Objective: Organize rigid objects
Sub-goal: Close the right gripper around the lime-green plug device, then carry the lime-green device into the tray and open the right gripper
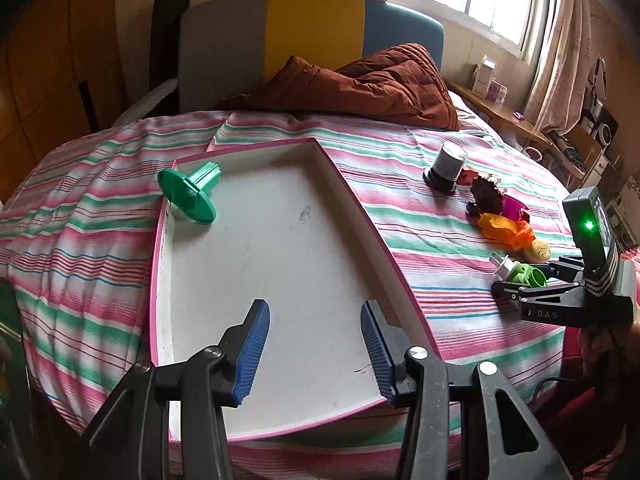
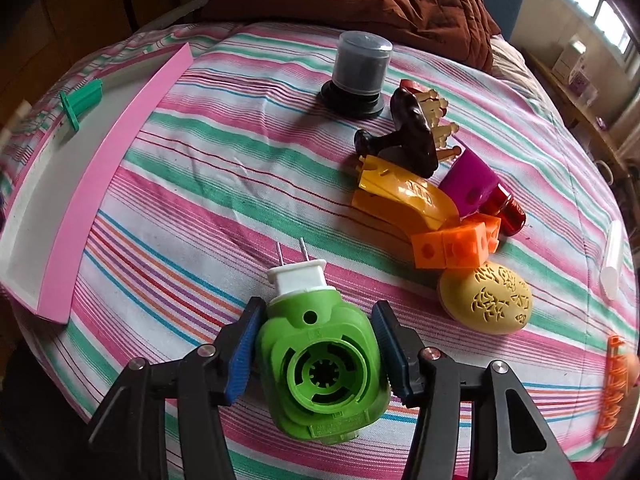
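Note:
My right gripper [image 2: 316, 344] is shut on a green plug-in device [image 2: 320, 364] with a white two-prong plug, just over the striped bedsheet. The left wrist view shows the same device [image 1: 528, 276] in that gripper [image 1: 516, 286] at the right. My left gripper [image 1: 316, 344] stands open over the near end of a white tray with a pink rim [image 1: 356, 216], nothing between its fingers. A green spool-like piece [image 1: 188, 196] lies in the tray's far left corner. Beyond the device lie a yellow curved piece [image 2: 408, 196], orange cubes [image 2: 456, 246] and a tan patterned egg [image 2: 488, 300].
A clear-domed container on a black base [image 2: 360, 72], a dark brown pegged massager [image 2: 412, 128], a purple block [image 2: 472, 184] and a red cylinder [image 2: 508, 212] share the pile. A white tube [image 2: 612, 260] lies at the right. A brown quilt [image 1: 360, 84] is bunched at the headboard.

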`<move>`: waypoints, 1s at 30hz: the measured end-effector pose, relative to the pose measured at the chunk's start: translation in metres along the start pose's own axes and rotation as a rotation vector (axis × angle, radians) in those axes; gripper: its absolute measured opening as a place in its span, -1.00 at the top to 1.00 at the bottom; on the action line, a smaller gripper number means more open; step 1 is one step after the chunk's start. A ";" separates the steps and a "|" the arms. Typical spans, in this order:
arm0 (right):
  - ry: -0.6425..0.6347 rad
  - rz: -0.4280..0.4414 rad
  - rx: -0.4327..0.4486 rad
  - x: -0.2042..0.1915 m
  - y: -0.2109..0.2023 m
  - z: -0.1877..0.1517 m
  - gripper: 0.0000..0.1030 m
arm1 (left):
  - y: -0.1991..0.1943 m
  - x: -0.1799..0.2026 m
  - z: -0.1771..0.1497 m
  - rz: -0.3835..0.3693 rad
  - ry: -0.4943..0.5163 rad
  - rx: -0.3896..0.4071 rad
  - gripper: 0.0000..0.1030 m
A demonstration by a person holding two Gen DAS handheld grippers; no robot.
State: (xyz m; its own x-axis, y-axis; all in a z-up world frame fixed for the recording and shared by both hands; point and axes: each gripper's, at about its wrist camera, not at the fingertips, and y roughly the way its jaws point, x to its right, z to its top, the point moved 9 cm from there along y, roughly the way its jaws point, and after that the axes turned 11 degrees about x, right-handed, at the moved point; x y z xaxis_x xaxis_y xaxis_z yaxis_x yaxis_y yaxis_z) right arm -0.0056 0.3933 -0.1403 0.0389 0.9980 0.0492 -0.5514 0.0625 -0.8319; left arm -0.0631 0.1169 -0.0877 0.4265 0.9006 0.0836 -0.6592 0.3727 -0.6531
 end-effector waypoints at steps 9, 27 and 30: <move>-0.054 -0.029 0.020 0.001 -0.003 0.003 -0.05 | 0.002 -0.004 -0.001 0.014 -0.005 -0.007 0.07; -0.012 -0.029 0.021 0.013 -0.004 0.015 -0.05 | -0.002 -0.023 -0.002 0.021 -0.048 -0.007 0.07; 0.041 -0.006 0.043 0.011 -0.007 0.030 -0.05 | -0.002 -0.027 -0.003 0.028 -0.052 -0.009 0.07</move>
State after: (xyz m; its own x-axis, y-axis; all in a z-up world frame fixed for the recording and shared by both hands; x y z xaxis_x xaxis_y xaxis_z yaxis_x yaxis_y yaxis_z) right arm -0.0261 0.4040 -0.1174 0.0757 0.9967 0.0305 -0.5862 0.0692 -0.8072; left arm -0.0715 0.0906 -0.0907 0.3749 0.9211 0.1046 -0.6645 0.3457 -0.6625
